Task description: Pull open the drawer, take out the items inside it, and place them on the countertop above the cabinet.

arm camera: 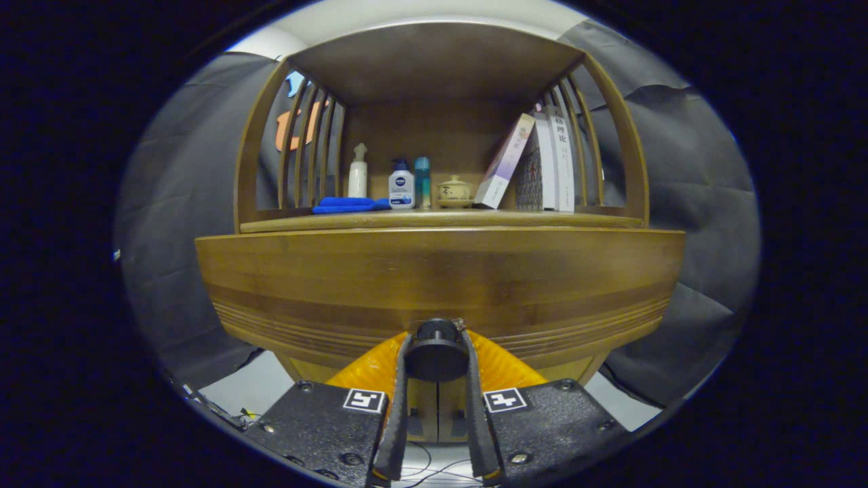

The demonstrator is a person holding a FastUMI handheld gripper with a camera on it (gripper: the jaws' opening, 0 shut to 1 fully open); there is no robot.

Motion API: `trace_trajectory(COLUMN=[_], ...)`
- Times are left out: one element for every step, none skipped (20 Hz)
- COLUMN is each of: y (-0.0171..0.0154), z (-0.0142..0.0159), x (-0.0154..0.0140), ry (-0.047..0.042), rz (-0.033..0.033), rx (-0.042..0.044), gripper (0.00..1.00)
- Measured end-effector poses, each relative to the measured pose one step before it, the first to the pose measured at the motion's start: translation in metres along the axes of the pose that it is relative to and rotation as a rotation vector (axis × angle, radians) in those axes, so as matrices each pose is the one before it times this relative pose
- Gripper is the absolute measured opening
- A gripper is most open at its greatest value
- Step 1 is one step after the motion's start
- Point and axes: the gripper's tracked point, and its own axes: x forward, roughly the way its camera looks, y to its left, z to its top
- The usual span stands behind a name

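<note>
Both claw (pixel 437 342) fingers clamp the drawer (pixel 434 285) knob (pixel 437 352); contents hidden.

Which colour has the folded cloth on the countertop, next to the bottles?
Blue. The cloth shows best in the gripper view, beyond the tool shut on the drawer knob.

Drawer front (pixel 434 285) directly ahead of claw (pixel 437 339).

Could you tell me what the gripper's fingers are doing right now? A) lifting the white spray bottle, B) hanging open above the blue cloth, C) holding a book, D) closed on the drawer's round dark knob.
D: the gripper has both fingers pressed against the sides of the round dark knob on the drawer front, while the blue cloth lies on the countertop beyond.
</note>
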Motion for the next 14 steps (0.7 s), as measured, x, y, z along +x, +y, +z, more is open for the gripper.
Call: trace_trajectory(y=[0.00075,-0.00039,-0.00014,-0.00036,0.00040,-0.00081,0.00018,-0.00030,0.00030,-0.00041,-0.00069,0.00014,-0.00081,-0.00125], z=[-0.00195,-0.00144,-0.00117,-0.00042,-0.00195,-0.00133,-0.00096,-0.00141,-0.00065,-0.00068,-0.00113,-0.00145,-0.00161,-0.00078], x=[-0.00561,-0.00544,-0.00491,-0.00555,-0.00441,-0.00593,-0.00404,-0.00480,-0.00325,-0.00422,-0.00442,-0.00348,-0.00373,-0.00233], ry=[0.00297,-0.00046,-0.00168,-0.00004,0.00048,-0.00005,0.00060,-0.00046,-0.00058,0.00000,0.00300,0.00070,-0.00106,-0.00421], rz=[0.00378,-0.00066,-0.00043,0.00069,0.00059,-0.00080,0.00037,-0.00027,0.00226,0.00166,0.00072,-0.00135,-0.00151,0.00019], rx=[-0.00021,0.00073,-0.00377,0.00071,0.00297,0.00480,-0.00305,-0.00135,-0.00281,-0.00085,0.00222,0.00063,-0.00437,-0.00444], gripper=[0.40,0.40,0.40,0.40,0.40,0.40,0.40,0.40,0.40,0.40,0.40,0.40,0.40,0.40])
